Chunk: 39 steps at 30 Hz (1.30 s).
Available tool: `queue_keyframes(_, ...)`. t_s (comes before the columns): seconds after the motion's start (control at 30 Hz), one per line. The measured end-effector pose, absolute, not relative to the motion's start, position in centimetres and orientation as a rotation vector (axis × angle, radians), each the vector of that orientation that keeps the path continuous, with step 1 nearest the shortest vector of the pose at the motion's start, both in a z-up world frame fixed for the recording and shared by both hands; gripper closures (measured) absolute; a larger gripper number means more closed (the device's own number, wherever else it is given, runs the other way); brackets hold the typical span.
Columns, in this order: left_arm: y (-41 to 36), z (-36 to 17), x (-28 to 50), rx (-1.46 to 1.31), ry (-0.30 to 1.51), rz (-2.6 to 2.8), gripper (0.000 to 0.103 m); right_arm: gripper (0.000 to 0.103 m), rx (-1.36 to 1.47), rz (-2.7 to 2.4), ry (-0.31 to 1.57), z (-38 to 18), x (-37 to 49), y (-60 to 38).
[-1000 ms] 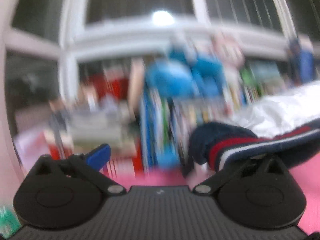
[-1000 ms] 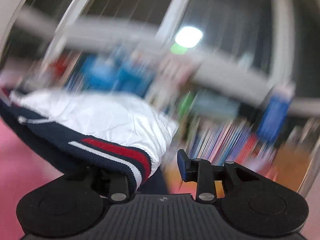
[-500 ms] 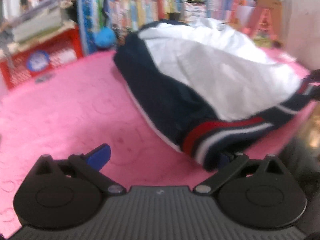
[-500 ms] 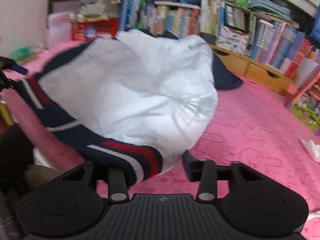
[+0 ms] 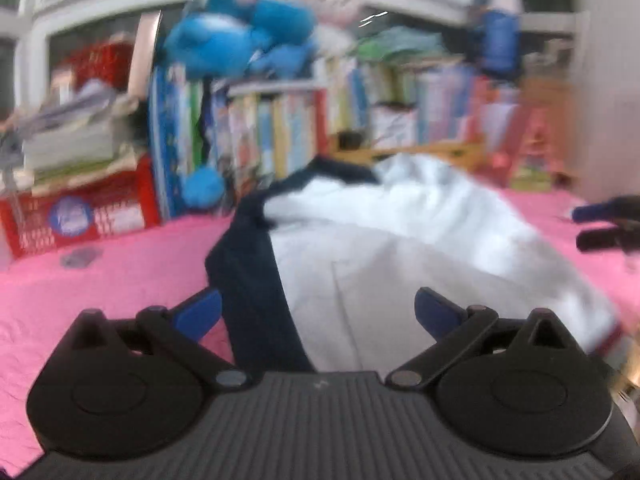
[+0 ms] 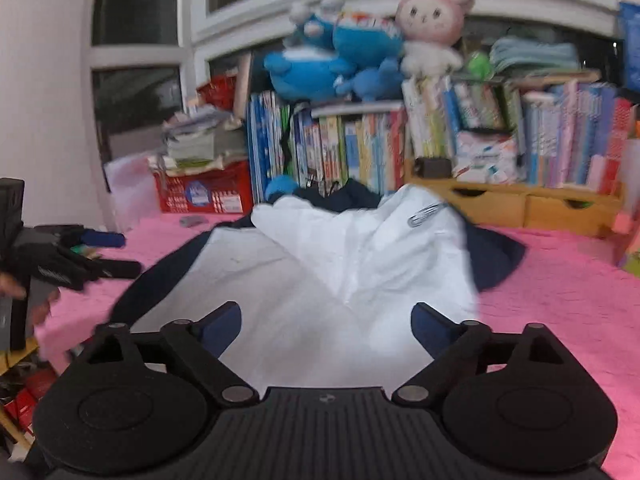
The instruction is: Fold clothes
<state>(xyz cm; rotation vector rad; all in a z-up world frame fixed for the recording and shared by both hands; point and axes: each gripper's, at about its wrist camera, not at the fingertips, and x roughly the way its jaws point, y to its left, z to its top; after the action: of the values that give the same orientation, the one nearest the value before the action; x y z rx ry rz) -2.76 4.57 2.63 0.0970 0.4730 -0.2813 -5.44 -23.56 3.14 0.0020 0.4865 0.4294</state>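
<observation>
A navy jacket with its white lining up lies spread on the pink blanket. My right gripper hovers over its near edge; the jaws are opening and nothing is pressed between the blue pads. My left gripper stands open over the jacket's navy side panel and white lining, holding nothing. Each gripper shows in the other's view: the left gripper in a gloved hand at the far left, the right gripper at the right edge. The red and white striped hem peeks out at the lower right.
A low wooden shelf packed with books runs along the back, with blue and pink plush toys on top. A red crate under a paper stack stands back left. Clutter lies past the blanket's left edge.
The striped hem has left both grippers and the jacket has dropped flat onto the blanket. The right jaws have spread much wider. Both cameras have tilted up from the blanket toward the shelf.
</observation>
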Motion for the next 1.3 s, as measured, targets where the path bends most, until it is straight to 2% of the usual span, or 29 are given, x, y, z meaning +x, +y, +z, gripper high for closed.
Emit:
queue_keyframes(0.07,3.7,0.6,-1.3,0.119,0.508,-0.231,0.000,0.026,-0.028,0.402,0.516,1.4,-2.8,-21.9)
queue_keyframes(0.1,3.8,-0.4,-0.9,0.135,0.527,-0.202,0.000,0.028,-0.039,0.381,0.536,0.6,-1.9,-21.8)
queue_keyframes(0.2,4.7,-3.7,-0.9,0.169,0.588,-0.135,0.000,0.029,-0.024,0.317,0.608,-2.4,0.1,-23.3)
queue_keyframes(0.23,5.2,-4.6,-1.0,0.173,0.604,-0.136,0.000,0.032,-0.006,0.281,0.646,-3.6,0.5,-24.5)
queue_keyframes(0.33,6.2,-4.8,-1.1,0.144,0.610,-0.151,0.000,0.031,-0.061,0.101,0.739,-6.0,0.6,-27.3)
queue_keyframes(0.43,6.8,-4.8,-1.1,0.126,0.619,-0.154,0.000,0.031,-0.095,0.034,0.748,-4.0,-0.1,-28.0)
queue_keyframes(0.47,6.9,-4.7,-1.1,0.119,0.621,-0.155,0.000,0.031,-0.097,0.064,0.695,-2.3,-0.7,-27.7)
queue_keyframes(0.5,7.0,-4.7,-1.0,0.113,0.623,-0.156,0.000,0.029,-0.095,0.100,0.639,-0.6,-1.2,-27.4)
queue_keyframes(0.57,6.7,-4.8,-1.0,0.112,0.622,-0.155,0.000,0.015,-0.060,0.187,0.529,2.8,-0.6,-25.7)
queue_keyframes(0.67,6.4,-4.9,-1.1,0.121,0.617,-0.150,0.000,0.010,-0.024,0.339,0.465,5.5,4.3,-20.3)
queue_keyframes(0.77,6.2,-4.9,-1.3,0.138,0.609,-0.144,0.000,0.000,-0.047,0.443,0.479,4.4,10.2,-13.2)
queue_keyframes(0.87,6.0,-4.9,-1.5,0.154,0.599,-0.138,0.000,0.001,-0.069,0.441,0.559,1.5,16.3,-6.7)
queue_keyframes(0.9,6.0,-4.9,-1.5,0.159,0.596,-0.137,0.000,0.005,-0.062,0.402,0.609,0.4,18.1,-5.6)
queue_keyframes(0.97,6.0,-4.9,-1.6,0.164,0.593,-0.135,0.000,0.037,-0.003,0.324,0.715,-1.7,20.1,-5.7)
queue_keyframes(1.0,6.0,-4.9,-1.6,0.164,0.593,-0.135,0.000,0.043,0.032,0.328,0.724,-2.2,19.9,-6.9)
queue_keyframes(1.07,6.0,-4.9,-1.6,0.164,0.592,-0.135,0.000,0.071,0.093,0.329,0.734,-3.0,19.3,-9.3)
queue_keyframes(1.17,5.9,-5.0,-1.7,0.178,0.583,-0.131,0.000,0.082,0.088,0.269,0.684,-2.6,16.4,-12.3)
queue_keyframes(1.3,6.6,-5.0,-1.7,0.134,0.574,-0.155,0.000,0.085,0.080,0.214,0.606,-2.4,10.5,-15.8)
